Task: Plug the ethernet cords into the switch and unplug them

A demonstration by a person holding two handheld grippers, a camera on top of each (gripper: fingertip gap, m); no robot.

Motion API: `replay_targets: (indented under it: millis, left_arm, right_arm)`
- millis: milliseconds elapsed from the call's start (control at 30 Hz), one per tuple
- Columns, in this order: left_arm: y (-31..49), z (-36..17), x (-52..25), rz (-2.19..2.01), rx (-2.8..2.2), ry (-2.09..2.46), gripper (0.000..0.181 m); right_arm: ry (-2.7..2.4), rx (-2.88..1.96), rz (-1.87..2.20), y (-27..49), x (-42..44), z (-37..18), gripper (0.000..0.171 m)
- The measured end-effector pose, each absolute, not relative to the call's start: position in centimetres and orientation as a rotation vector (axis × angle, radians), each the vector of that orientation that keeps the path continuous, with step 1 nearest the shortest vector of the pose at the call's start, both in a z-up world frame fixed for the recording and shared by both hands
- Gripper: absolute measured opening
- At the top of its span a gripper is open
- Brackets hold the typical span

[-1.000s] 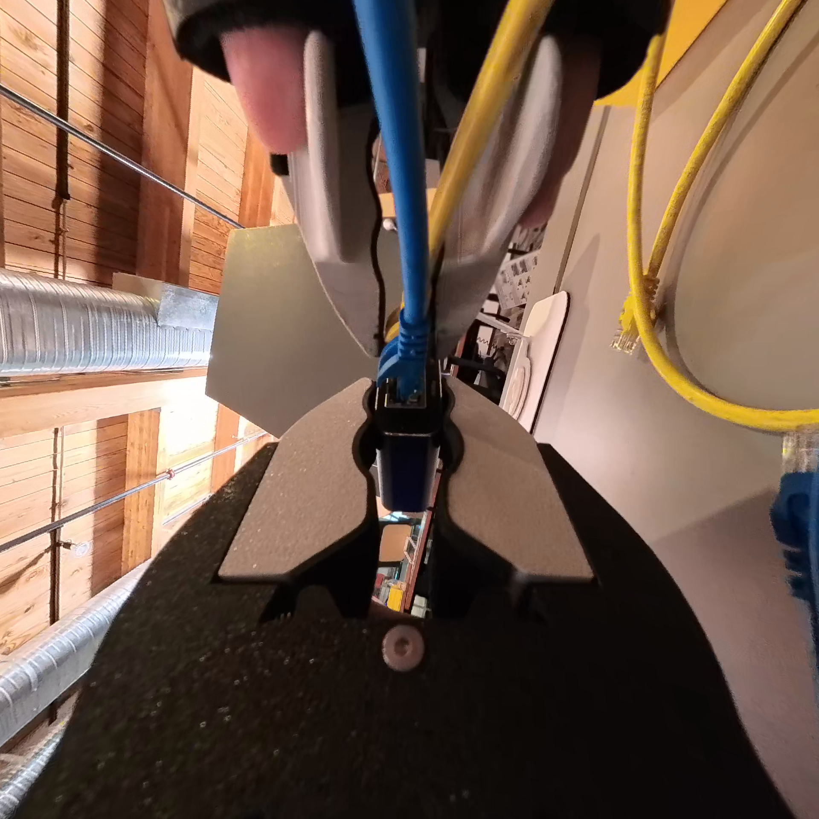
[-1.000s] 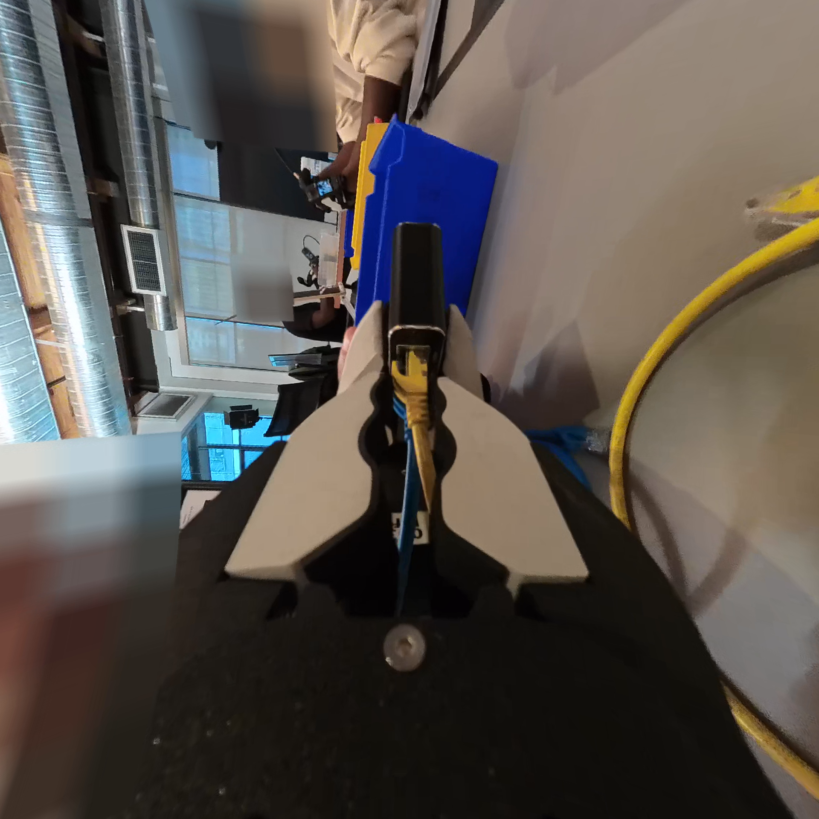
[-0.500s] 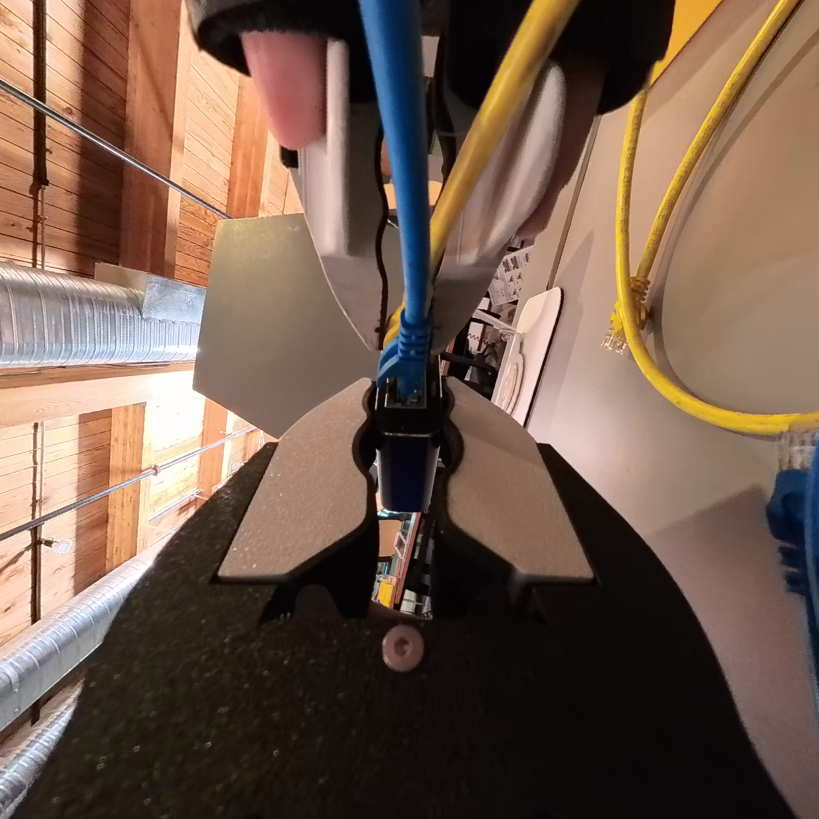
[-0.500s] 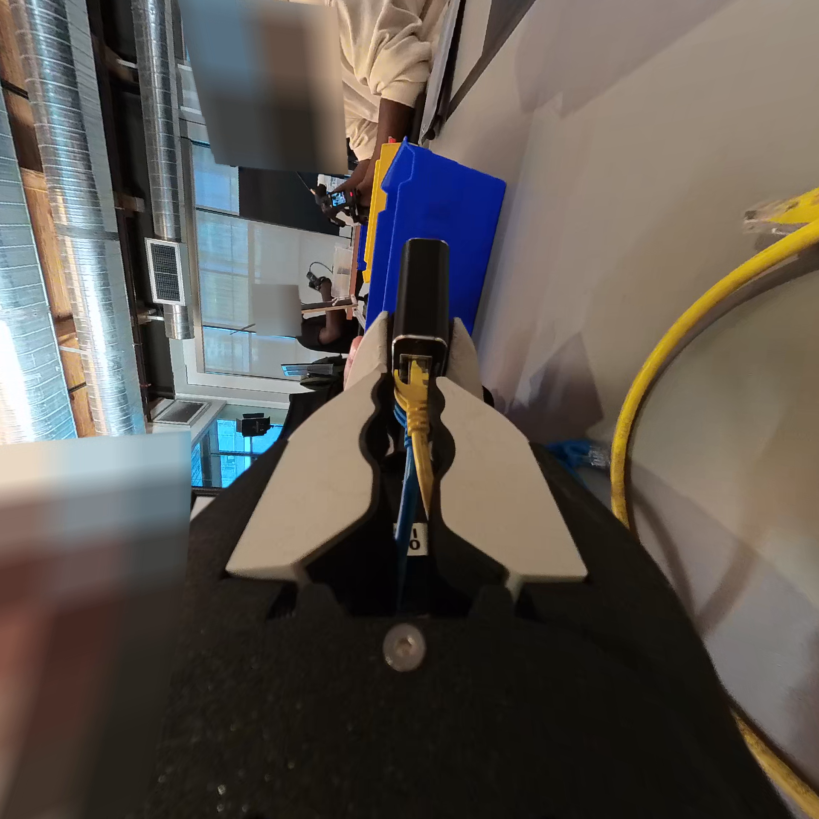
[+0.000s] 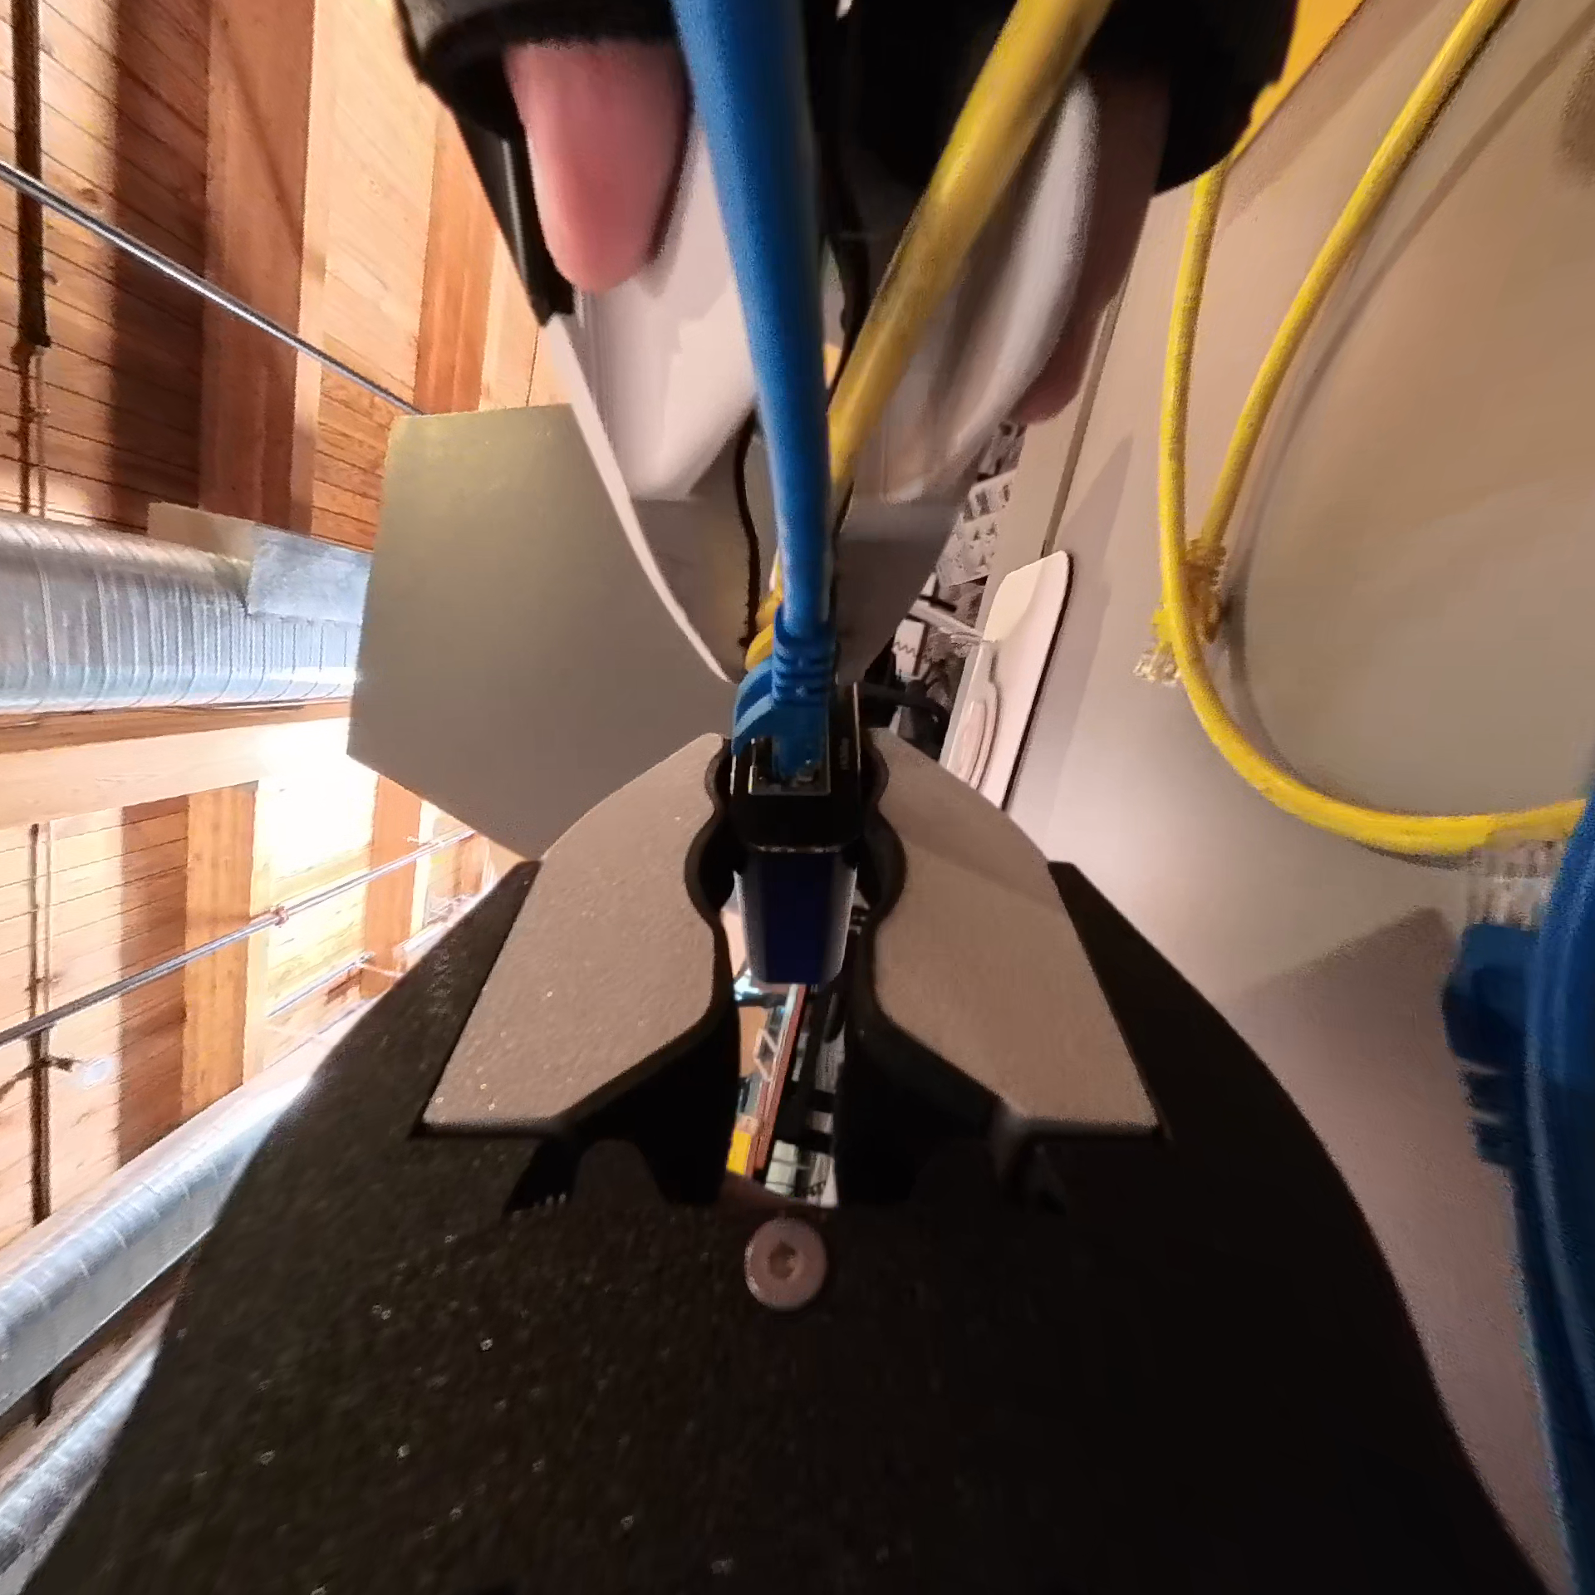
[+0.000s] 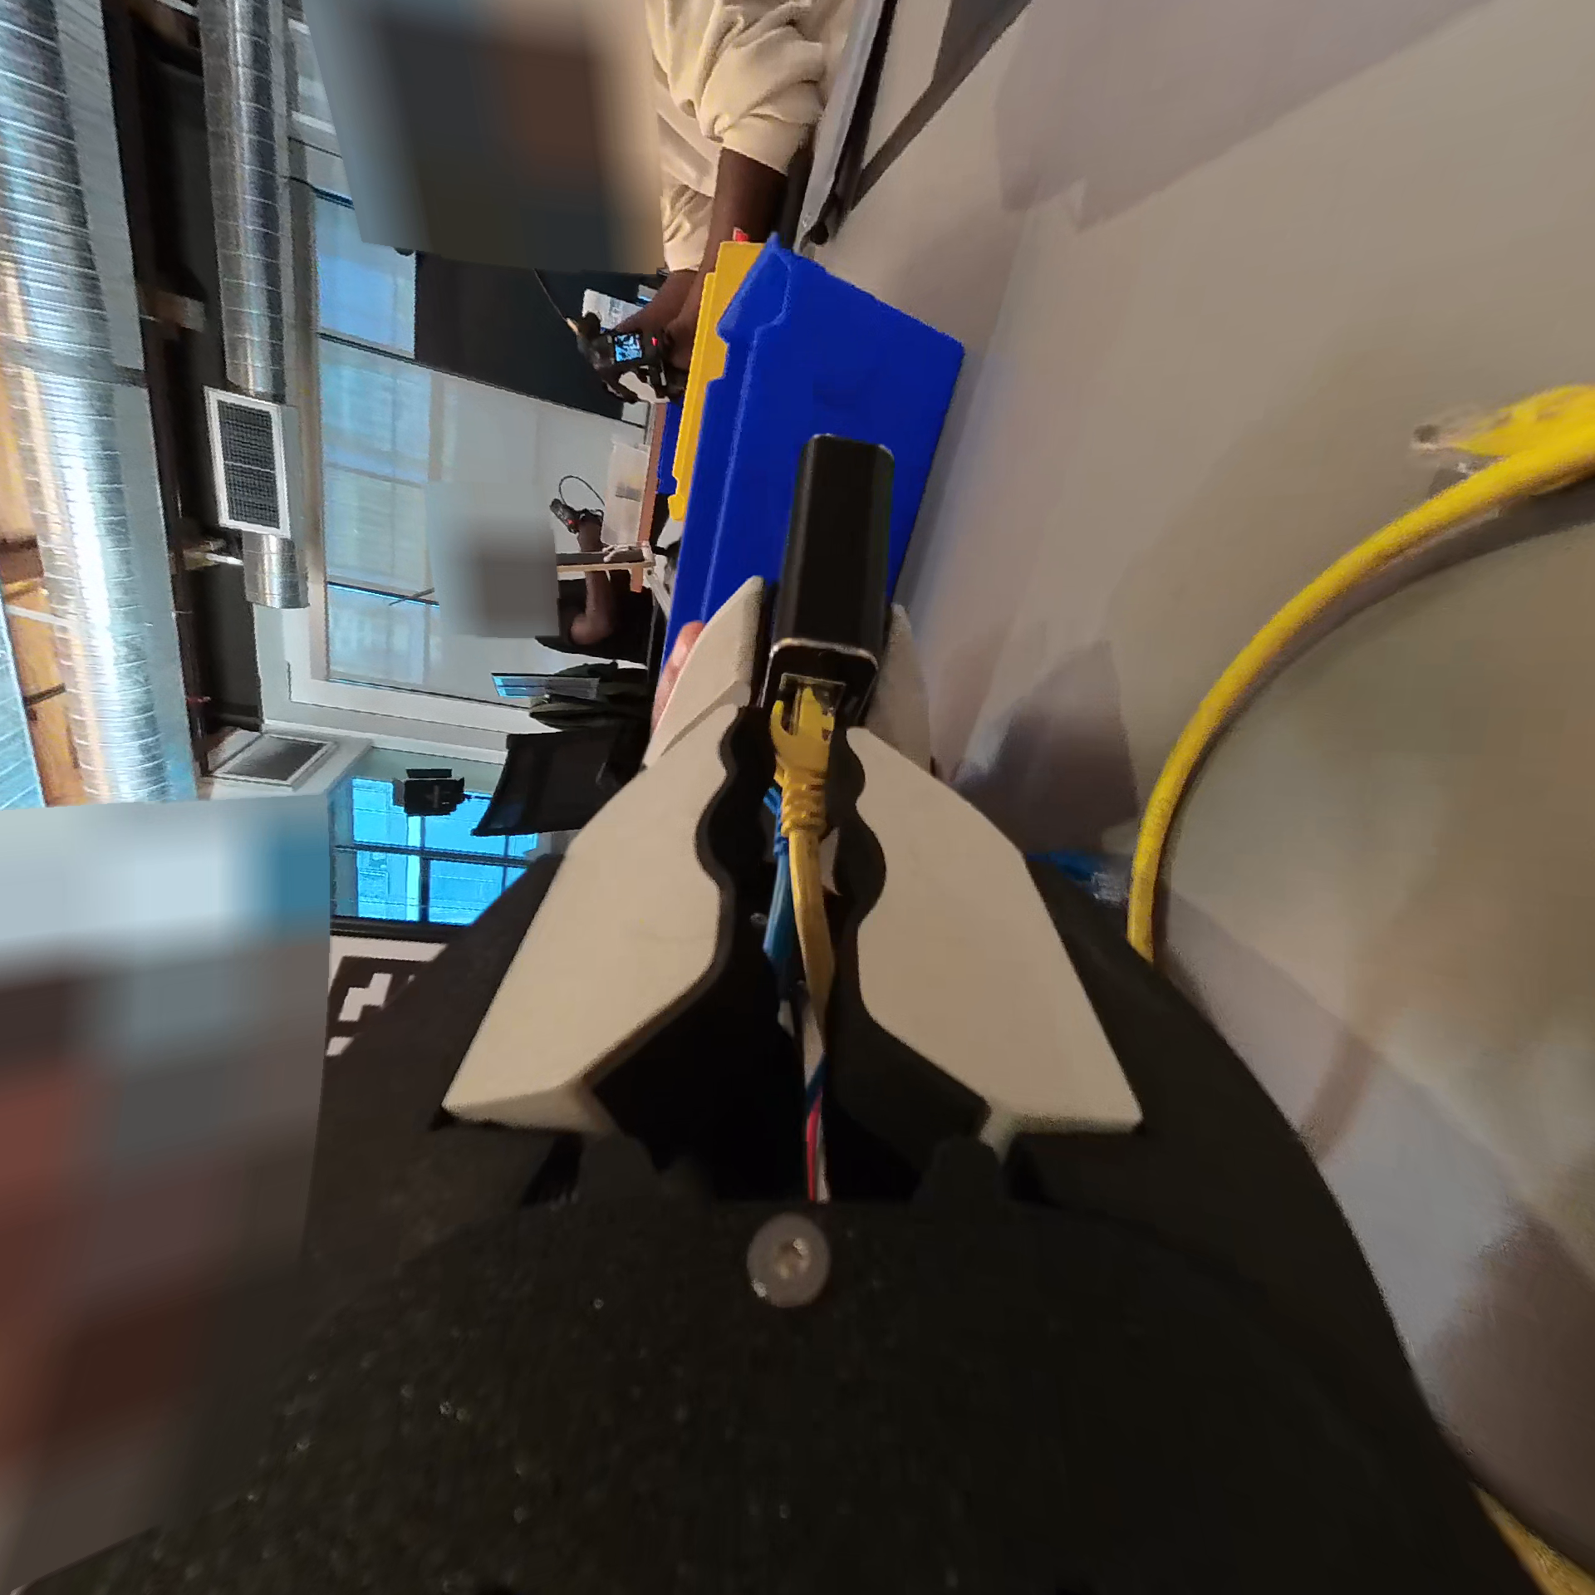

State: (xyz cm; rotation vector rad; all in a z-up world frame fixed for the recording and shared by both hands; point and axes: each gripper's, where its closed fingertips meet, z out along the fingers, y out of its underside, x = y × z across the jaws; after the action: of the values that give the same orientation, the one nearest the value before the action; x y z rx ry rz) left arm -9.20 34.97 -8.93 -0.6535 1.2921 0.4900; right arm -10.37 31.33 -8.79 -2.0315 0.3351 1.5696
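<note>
My left gripper (image 5: 794,777) is shut on the small black switch (image 5: 792,906) and holds it above the grey table (image 5: 1381,518). A blue ethernet plug (image 5: 790,690) sits in the switch's port, and its blue cord (image 5: 759,302) runs up between the right gripper's fingers (image 5: 665,414). In the right wrist view, my right gripper (image 6: 798,725) is shut around the yellow plug (image 6: 803,751), which sits in a port of the switch (image 6: 841,535). The left gripper's fingers (image 6: 729,639) flank the switch there. The blue cord (image 6: 781,898) runs beside the yellow one.
A loose yellow cord (image 5: 1208,708) loops on the table, and a loose blue plug (image 5: 1502,1036) shows at the right edge. A blue bin (image 6: 829,414) and a yellow bin (image 6: 703,362) stand behind the switch. A person in a cream sleeve (image 6: 734,112) stands beyond. A white pad (image 5: 1027,639) lies farther off. Both grippers' tips are close together, under 4 cm apart.
Both grippers and the switch have shifted slightly together. Both grips are the same, and both plugs still sit in the switch.
</note>
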Motion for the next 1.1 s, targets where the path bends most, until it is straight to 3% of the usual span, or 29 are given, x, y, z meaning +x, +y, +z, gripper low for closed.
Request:
replay_targets:
  millis: [367,500,667,867,1100]
  left_arm:
    - [33.9,-9.3,-8.2,0.363,-0.680,1.323,0.025]
    - [35.3,-10.0,-9.3,0.300,-0.816,1.348,0.025]
    - [33.9,-12.5,-8.6,-0.011,-0.920,1.460,0.025]
    - [33.1,-13.4,-8.3,-0.136,-0.955,1.522,0.025]
    - [31.6,-13.7,-7.7,-0.147,-0.940,1.565,0.025]
  right_arm:
    - [0.162,-2.154,1.396,29.9,-9.3,-8.8,0.016]
    - [-0.325,-2.161,0.978,29.6,-8.4,-6.8,0.029]
    - [-1.187,-1.965,0.138,28.2,-8.8,-6.9,0.048]
    - [-1.687,-1.681,-0.400,26.7,-9.4,-10.8,0.040]
    - [-1.822,-1.615,-0.407,28.4,-10.6,-12.1,0.032]
